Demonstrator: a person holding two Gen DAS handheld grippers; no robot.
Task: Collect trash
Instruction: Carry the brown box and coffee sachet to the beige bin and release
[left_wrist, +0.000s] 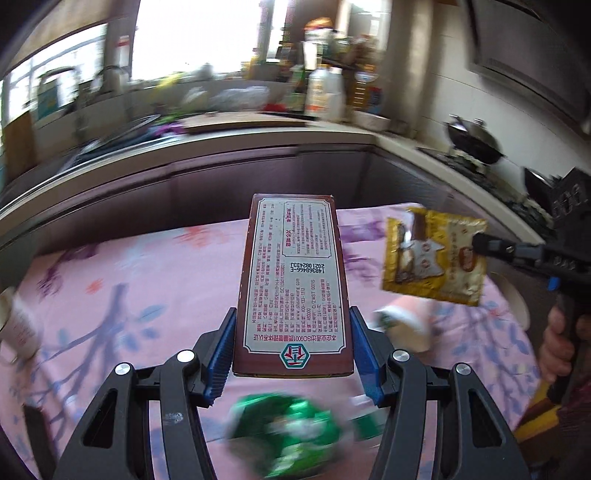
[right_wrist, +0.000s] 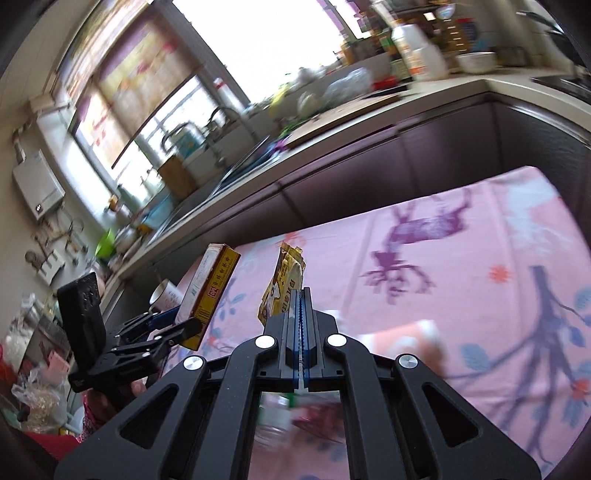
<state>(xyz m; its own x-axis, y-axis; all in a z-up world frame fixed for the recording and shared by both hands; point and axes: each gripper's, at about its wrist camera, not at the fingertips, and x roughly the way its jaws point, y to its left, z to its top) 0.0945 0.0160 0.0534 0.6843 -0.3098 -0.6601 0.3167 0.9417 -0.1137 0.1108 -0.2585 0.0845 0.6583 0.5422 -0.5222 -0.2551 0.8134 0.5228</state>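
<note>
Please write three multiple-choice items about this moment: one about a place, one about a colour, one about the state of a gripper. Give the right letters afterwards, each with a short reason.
1. Where is the brown box?
A. Flat on the cloth
B. Between the fingers of the left gripper
C. On the kitchen counter

2. What is the main colour of the sachet?
A. Yellow
B. Blue
C. White

3. How does the right gripper stand?
A. Wide open, nothing in it
B. Shut on the sachet
C. Shut on a paper cup

Answers:
1 B: the blue pads press on both long sides of the box, above the pink tablecloth.
2 A: its printed face is golden yellow in both views.
3 B: the fingers meet with only the thin sachet edge between them.
</note>
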